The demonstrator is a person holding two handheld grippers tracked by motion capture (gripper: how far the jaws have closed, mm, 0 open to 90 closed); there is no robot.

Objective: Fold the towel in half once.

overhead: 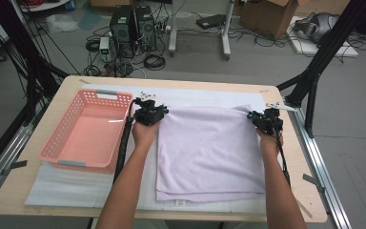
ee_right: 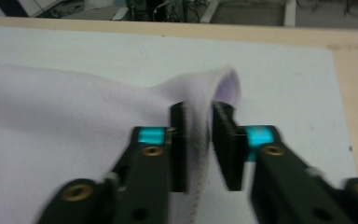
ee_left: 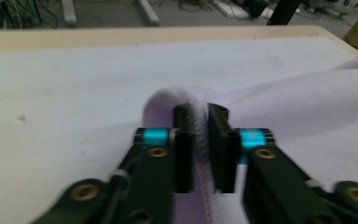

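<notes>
- A pink plastic basket (overhead: pixel 88 131) is seen on the table's left.
- The left gripper (overhead: pixel 148 113) is slackened, the lavender towel (overhead: pixel 209 150) edge lying loose between parted jaws.
- The right gripper (overhead: pixel 266 120) is likewise loosened around the towel's far-right corner.

Soft, even overhead light fills the high view; shadows under the pink slatted plastic basket (overhead: pixel 88 131) are faint, with a small glint on its floor. Both gripper views are dimmer and motion-blurred: the folded pale lilac terry towel (ee_left: pixel 307 107) smears, and the background beyond the table is unfocused.
</notes>
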